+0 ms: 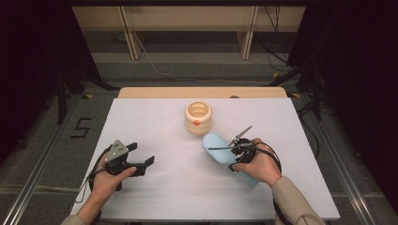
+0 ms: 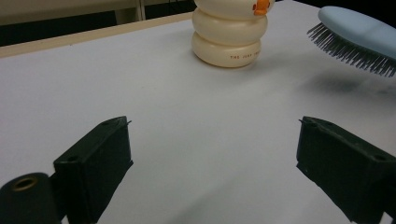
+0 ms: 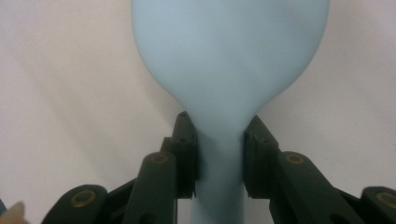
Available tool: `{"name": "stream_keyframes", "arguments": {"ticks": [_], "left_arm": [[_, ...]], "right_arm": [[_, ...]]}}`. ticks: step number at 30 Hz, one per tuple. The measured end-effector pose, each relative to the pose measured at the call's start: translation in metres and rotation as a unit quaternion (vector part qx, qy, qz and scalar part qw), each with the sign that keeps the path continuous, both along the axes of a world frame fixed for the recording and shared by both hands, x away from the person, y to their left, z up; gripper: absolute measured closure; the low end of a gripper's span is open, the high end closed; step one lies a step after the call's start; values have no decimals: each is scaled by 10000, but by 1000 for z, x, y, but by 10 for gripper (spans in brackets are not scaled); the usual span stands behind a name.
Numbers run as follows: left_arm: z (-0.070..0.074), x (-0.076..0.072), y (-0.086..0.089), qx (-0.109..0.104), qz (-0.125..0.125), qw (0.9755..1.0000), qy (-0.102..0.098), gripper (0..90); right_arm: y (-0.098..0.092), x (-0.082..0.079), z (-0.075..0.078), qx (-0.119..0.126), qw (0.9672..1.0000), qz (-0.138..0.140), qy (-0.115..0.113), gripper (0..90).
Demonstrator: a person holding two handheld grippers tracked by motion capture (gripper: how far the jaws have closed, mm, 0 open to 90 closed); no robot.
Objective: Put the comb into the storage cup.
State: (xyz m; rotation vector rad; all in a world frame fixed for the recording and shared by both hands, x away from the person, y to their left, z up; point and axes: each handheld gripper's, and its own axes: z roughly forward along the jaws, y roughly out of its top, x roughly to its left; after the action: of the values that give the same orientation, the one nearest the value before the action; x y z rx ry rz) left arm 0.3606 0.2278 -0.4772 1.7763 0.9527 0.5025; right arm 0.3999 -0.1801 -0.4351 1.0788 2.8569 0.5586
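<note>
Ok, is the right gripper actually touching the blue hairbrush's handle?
Touching. In the right gripper view, the right gripper has both jaws pressed against the neck of the blue hairbrush, no gap either side.

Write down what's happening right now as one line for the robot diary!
left gripper: open, holding nothing | right gripper: shut on hairbrush neck, bristles down, off the table | cream holder: upright beyond brush

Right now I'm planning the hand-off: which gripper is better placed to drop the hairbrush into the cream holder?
Right. The right gripper is already shut on the light blue hairbrush handle, near the cream ringed holder. The left gripper is open, holding nothing.
</note>
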Motion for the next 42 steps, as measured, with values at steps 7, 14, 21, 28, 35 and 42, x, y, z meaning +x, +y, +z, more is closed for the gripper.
{"name": "stream_keyframes", "arguments": {"ticks": [7,14,21,28,35,42], "left_arm": [[0,0,0,-8,9,10000,1,97],[0,0,0,8,7,10000,0,98],[0,0,1,2,23,10000,-13,99],[0,0,1,-3,23,10000,-11,100],[0,0,0,-6,17,10000,-12,100],[0,0,0,-6,17,10000,-17,100]], "right_arm": [[-1,0,3,104,9999,-71,-68,704],[-3,0,4,173,9998,-92,-94,704],[-4,1,7,331,9993,-137,-140,704],[-6,1,10,504,9983,-182,-234,704],[-7,1,12,648,9972,-193,-306,704],[-9,1,14,730,9962,-263,-394,704]]}}
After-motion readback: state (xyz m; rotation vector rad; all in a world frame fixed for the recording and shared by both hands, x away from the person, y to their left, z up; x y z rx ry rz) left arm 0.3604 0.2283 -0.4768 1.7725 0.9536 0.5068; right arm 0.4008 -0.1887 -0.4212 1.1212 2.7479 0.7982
